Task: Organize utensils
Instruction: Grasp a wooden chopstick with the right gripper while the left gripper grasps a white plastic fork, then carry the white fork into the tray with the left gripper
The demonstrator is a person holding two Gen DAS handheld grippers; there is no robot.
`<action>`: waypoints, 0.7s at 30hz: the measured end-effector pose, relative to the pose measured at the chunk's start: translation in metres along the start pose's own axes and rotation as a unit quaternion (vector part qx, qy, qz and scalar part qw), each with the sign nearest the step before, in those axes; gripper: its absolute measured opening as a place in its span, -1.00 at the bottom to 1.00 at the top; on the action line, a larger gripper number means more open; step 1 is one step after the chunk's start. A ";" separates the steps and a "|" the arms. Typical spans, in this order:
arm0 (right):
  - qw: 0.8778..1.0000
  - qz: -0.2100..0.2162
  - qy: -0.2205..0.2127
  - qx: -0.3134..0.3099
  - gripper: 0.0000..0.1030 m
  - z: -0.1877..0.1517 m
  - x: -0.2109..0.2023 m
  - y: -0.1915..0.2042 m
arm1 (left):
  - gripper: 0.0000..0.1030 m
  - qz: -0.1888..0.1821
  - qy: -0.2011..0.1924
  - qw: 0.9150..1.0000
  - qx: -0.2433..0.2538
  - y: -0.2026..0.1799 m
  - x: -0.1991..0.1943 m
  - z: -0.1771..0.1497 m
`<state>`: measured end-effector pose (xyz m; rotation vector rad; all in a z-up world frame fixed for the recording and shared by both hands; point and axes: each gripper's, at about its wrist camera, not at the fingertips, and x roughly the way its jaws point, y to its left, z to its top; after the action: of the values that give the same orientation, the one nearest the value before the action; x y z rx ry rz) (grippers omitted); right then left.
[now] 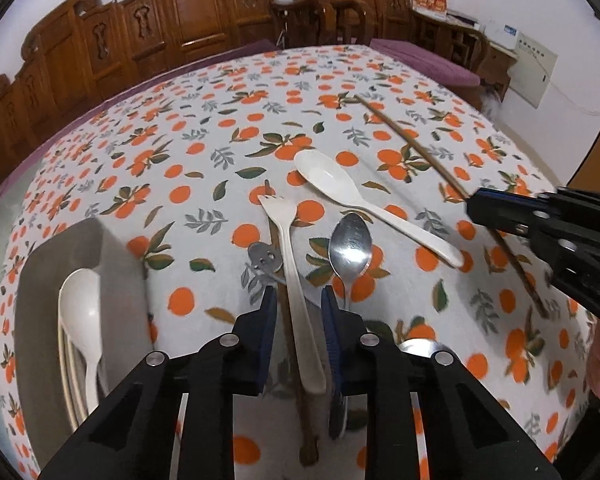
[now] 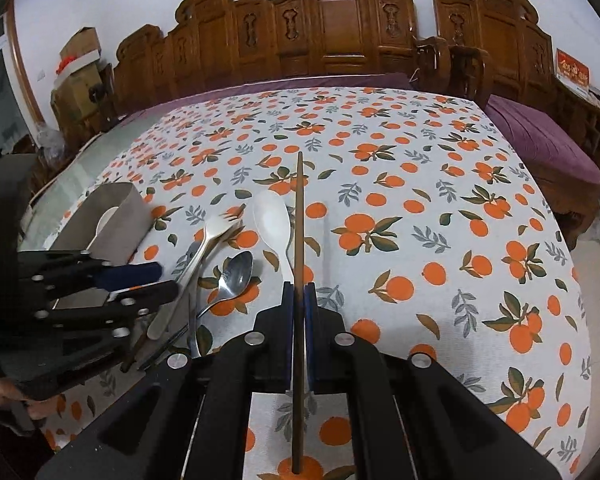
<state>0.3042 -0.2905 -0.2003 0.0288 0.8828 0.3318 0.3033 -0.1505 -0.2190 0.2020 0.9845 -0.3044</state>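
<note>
My left gripper (image 1: 299, 308) points down over a white plastic fork (image 1: 288, 240) on the orange-print tablecloth (image 1: 380, 80). Its blue pads stand on either side of the handle, with a small gap each side. A brown chopstick (image 1: 306, 420) lies under the fork. Next to it lie a metal spoon (image 1: 350, 248), a white ceramic spoon (image 1: 340, 188) and a small metal utensil with a face (image 1: 264, 258). My right gripper (image 2: 299, 292) is shut on a second brown chopstick (image 2: 299, 220), held just above the cloth. From the left wrist, that gripper (image 1: 476, 204) shows at the right.
A grey open holder (image 1: 60, 264) at the left holds a white spoon (image 1: 82, 308) and pale sticks. Another metal spoon bowl (image 1: 416, 346) lies under my left gripper's right finger. Carved wooden chairs (image 2: 336, 32) and a purple cushion (image 2: 540, 140) line the table's far side.
</note>
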 end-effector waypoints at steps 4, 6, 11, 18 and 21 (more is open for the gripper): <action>1.000 0.005 -0.001 0.003 -0.88 0.000 0.000 0.000 | -0.59 0.008 0.009 1.000 -0.005 0.001 0.013 0.007; 1.000 0.006 -0.002 0.005 -0.88 0.000 0.000 0.000 | -0.59 0.011 0.009 1.000 -0.009 0.002 0.017 0.009; 1.000 0.011 -0.004 0.010 -0.88 0.001 -0.001 0.000 | -0.63 0.011 0.011 1.000 -0.017 0.004 0.023 0.015; 1.000 0.013 -0.001 0.006 -0.88 0.000 0.001 0.003 | -0.88 0.008 0.007 1.000 -0.024 0.006 0.023 0.019; 1.000 0.014 0.000 0.005 -0.88 0.000 0.002 0.005 | -0.88 0.007 -0.001 1.000 -0.023 0.006 0.015 0.017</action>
<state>0.3042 -0.2854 -0.2006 0.0495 0.8840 0.3534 0.3270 -0.1523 -0.2223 0.1670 0.9871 -0.2690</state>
